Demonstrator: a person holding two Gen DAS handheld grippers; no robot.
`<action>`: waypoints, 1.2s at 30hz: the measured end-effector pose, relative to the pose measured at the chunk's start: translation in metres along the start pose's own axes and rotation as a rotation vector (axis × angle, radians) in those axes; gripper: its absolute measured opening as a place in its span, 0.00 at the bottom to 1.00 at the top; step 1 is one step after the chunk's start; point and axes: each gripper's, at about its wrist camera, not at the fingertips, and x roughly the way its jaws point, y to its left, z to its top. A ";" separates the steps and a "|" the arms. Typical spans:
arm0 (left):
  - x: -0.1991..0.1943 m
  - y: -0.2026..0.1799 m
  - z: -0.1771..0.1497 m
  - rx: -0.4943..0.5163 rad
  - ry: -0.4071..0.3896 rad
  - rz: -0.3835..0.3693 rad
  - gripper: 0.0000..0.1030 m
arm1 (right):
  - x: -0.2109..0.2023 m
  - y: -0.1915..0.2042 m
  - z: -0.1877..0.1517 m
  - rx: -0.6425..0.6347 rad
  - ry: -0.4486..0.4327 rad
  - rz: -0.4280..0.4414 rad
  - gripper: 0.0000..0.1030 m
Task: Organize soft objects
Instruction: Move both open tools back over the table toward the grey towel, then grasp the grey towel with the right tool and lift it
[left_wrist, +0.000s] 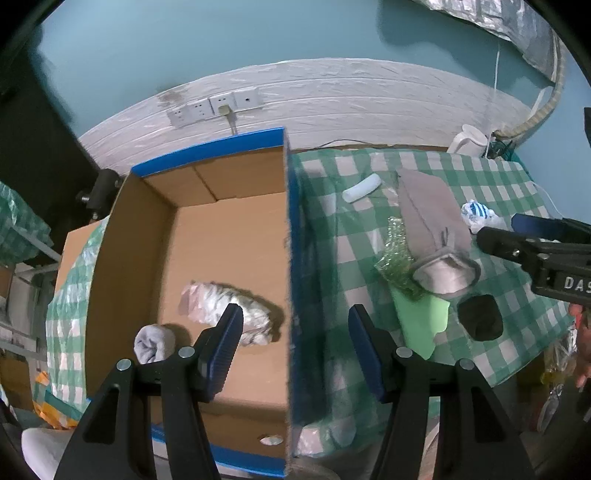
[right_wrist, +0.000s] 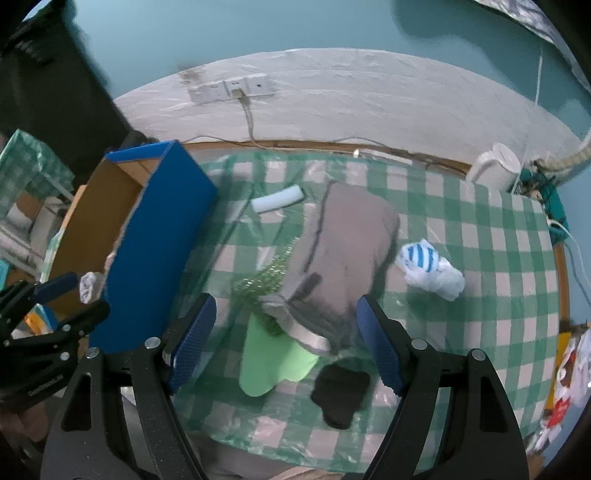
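Observation:
My left gripper (left_wrist: 295, 317) is open and empty, its jaws straddling the right wall of a blue-rimmed cardboard box (left_wrist: 288, 229). Inside the box lie a crumpled pale bundle (left_wrist: 225, 314) and a rolled grey sock (left_wrist: 149, 343). My right gripper (right_wrist: 286, 310) is open and empty, hovering over a grey garment (right_wrist: 351, 251), green bubble wrap (right_wrist: 262, 284) and a light green foam sheet (right_wrist: 273, 362). A black cloth (right_wrist: 340, 391) lies near its right finger. A blue-striped white sock (right_wrist: 428, 269) and a white roll (right_wrist: 279, 199) sit farther back.
The green checked tablecloth (right_wrist: 498, 295) covers the table. A white kettle (right_wrist: 495, 166) stands at the back right corner beside cables. Wall sockets (right_wrist: 232, 88) are behind. The box (right_wrist: 159, 236) stands at the table's left, with my left gripper (right_wrist: 86, 295) beside it.

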 end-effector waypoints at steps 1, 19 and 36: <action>0.001 -0.004 0.002 0.005 0.000 -0.002 0.59 | 0.002 -0.005 0.000 0.013 0.007 -0.004 0.76; 0.038 -0.046 0.023 0.068 0.038 0.001 0.59 | 0.056 -0.031 0.012 0.138 0.121 -0.045 0.78; 0.070 -0.058 0.025 0.103 0.091 -0.012 0.59 | 0.109 -0.040 0.004 0.155 0.249 -0.137 0.79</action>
